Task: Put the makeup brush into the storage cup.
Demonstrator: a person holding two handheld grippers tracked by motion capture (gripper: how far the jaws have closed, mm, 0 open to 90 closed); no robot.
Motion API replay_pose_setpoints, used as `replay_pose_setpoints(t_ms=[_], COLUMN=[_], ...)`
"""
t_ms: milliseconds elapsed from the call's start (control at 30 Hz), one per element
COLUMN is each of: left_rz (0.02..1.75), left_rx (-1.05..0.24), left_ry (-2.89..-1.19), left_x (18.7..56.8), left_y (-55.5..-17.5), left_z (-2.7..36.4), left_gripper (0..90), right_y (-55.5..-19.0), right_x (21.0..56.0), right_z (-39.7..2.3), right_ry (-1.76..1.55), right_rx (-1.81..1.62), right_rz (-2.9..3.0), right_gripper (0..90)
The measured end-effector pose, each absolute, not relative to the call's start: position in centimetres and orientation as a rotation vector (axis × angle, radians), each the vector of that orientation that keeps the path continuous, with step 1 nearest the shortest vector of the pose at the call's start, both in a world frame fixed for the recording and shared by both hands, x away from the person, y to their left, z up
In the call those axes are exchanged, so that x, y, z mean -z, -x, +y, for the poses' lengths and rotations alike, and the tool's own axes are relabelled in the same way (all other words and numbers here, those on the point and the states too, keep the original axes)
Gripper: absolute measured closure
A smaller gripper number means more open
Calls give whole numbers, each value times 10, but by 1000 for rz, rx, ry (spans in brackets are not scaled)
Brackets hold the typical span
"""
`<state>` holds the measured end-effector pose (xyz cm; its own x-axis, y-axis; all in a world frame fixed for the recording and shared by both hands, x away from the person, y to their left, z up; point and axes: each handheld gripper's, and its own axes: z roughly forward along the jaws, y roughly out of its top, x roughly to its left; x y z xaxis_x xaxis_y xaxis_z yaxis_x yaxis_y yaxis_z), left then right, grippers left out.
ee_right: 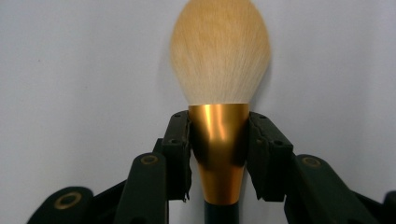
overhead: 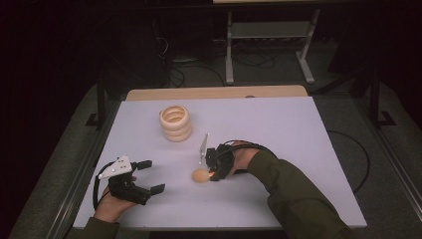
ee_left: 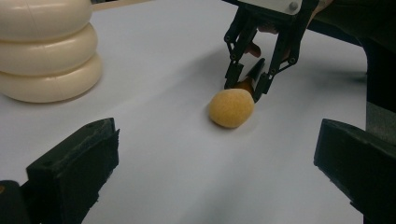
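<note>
A makeup brush (overhead: pixel 200 175) with a fluffy tan head and a gold ferrule lies on the white table (overhead: pixel 278 129). My right gripper (overhead: pixel 211 172) is shut on it. In the right gripper view the two black pads (ee_right: pixel 180 144) press on the gold ferrule (ee_right: pixel 219 140) from both sides, and the bristle head (ee_right: pixel 219 51) points away over the table. The left gripper view has the brush head (ee_left: pixel 231 108) resting on the table under the right gripper (ee_left: pixel 245 88). My left gripper (overhead: pixel 153 176) stands open near the front left, its jaws wide apart with nothing between them.
A stack of three pale wooden rings (overhead: pixel 175 123) stands at the back left of the table, also seen in the left gripper view (ee_left: pixel 46 51). A wooden strip (overhead: pixel 214 92) runs along the far edge. Beyond it are a dark floor, cables and a metal frame.
</note>
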<state>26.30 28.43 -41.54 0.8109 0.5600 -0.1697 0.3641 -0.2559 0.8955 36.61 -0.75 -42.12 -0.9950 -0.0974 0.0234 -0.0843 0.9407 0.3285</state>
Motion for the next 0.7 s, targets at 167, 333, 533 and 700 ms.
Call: replay_pose_setpoints(t_ms=[167, 333, 533, 700], left_rz=[695, 693, 694, 693], left_rx=[-222, -223, -221, -221], left_ry=[-1875, -1876, -1870, -1869], left_x=[415, 416, 415, 415], left_y=[-264, -264, -263, -263], left_z=[285, 285, 285, 285], left_gripper=[0, 0, 0, 0], right_y=[-367, -368, -368, -369], right_x=[421, 419, 411, 400], right_z=[-8, -9, -12, -18], right_ry=[-146, -97, -19, 41], right_rx=[528, 555, 626, 739], right_rz=[-3058, -3047, -3037, -3018], right_gripper=[621, 621, 622, 622])
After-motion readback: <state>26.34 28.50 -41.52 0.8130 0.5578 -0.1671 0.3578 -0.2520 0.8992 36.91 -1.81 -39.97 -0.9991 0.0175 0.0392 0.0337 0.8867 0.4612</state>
